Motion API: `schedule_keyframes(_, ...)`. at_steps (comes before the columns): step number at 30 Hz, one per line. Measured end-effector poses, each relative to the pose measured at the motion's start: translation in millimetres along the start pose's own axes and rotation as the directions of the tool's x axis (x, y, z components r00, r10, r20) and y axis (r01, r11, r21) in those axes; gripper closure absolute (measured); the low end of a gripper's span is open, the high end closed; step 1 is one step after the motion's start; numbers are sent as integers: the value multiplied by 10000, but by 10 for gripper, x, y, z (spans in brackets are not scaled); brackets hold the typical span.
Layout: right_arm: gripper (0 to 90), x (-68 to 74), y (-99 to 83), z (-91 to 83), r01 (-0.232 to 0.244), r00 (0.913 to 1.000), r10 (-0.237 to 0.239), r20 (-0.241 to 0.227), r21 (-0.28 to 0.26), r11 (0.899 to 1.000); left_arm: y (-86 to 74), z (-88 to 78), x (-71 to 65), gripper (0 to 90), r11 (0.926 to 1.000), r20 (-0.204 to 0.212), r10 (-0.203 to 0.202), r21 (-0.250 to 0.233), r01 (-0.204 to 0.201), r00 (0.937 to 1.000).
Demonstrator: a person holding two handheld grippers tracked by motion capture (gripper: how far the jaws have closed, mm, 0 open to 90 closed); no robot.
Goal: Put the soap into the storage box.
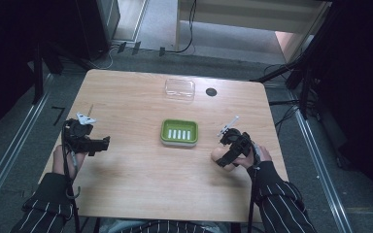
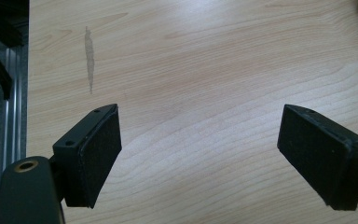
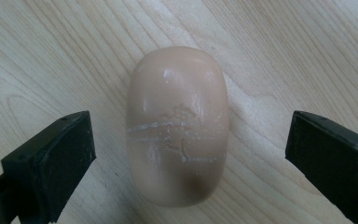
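Soap, a smooth beige oval bar (image 3: 177,126), is lying on the light wood tabletop (image 1: 136,160), not yet gripped. Right hand-held gripper (image 3: 186,154) is straddling it w/ jaws wide open. Left hand-held gripper (image 2: 200,154) is idling open, holding nothing. Likely remaining: grasp, move to green plastic soap dish (image 1: 179,132).

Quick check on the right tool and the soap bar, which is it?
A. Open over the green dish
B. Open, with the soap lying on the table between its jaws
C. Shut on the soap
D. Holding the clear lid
B: in the right gripper view the right tool is open, and the soap lies on the table, clear of both jaws.
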State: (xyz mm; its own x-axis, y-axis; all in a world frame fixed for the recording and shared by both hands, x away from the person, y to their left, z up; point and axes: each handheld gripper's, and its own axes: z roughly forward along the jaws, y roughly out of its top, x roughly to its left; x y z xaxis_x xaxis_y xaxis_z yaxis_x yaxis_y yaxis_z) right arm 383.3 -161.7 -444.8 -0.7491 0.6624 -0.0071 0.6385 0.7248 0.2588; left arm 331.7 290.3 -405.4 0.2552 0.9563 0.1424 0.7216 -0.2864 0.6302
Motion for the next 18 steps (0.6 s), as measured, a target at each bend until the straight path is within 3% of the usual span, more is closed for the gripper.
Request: schedule_keyframes(18,92,10,33,97,99,10000,-99,-12,355,9993,0,1,0,143,10000,6,-12,-6,12,10000)
